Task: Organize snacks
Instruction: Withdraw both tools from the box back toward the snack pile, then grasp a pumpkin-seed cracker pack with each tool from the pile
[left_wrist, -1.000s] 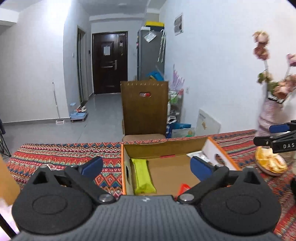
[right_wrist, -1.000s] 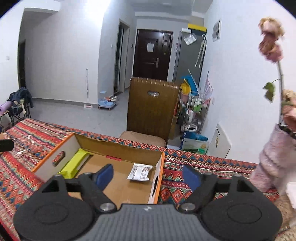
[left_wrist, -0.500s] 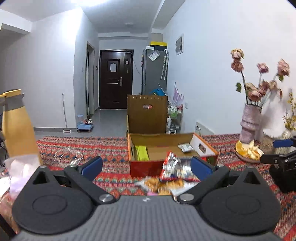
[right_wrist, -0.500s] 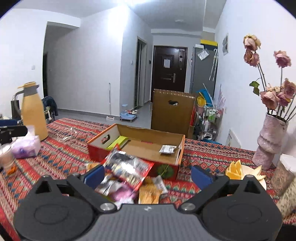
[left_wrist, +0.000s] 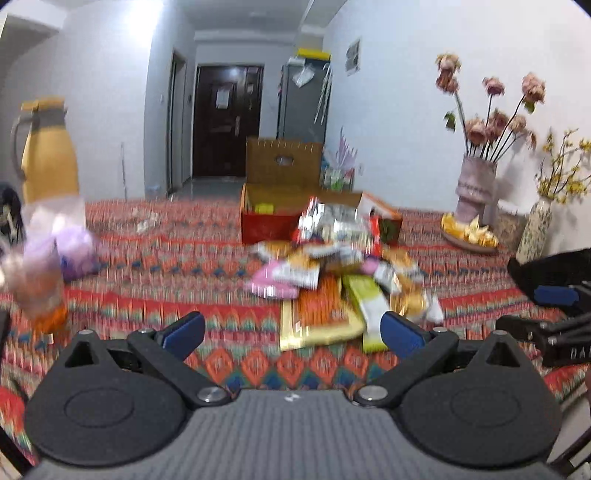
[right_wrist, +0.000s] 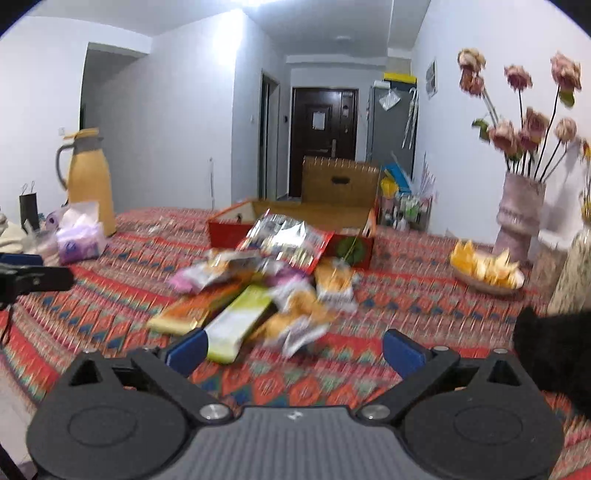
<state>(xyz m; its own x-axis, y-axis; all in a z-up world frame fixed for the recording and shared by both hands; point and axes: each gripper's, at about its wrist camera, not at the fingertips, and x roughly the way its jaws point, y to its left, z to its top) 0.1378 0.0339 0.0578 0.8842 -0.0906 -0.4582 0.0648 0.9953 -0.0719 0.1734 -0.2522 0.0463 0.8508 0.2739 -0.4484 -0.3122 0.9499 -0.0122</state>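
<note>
A heap of snack packets (left_wrist: 332, 269) lies on the patterned tablecloth in front of an open red cardboard box (left_wrist: 266, 218); the heap also shows in the right wrist view (right_wrist: 266, 284), with the box (right_wrist: 295, 229) behind it. A silver and red bag (right_wrist: 288, 240) leans on the box front. A green packet (right_wrist: 240, 325) and an orange packet (left_wrist: 317, 317) lie nearest me. My left gripper (left_wrist: 291, 332) is open and empty, short of the heap. My right gripper (right_wrist: 291, 349) is open and empty, also short of the heap.
A yellow thermos (right_wrist: 90, 181) and a tissue pack (right_wrist: 79, 236) stand at the left. A plate of orange slices (right_wrist: 487, 271) and a vase of dried flowers (right_wrist: 521, 218) stand at the right. A wooden chair (right_wrist: 340, 181) is behind the table.
Both grippers have pulled back from over the box to the near side of the table. The snack heap has come into view in front of them. Both stay open.
</note>
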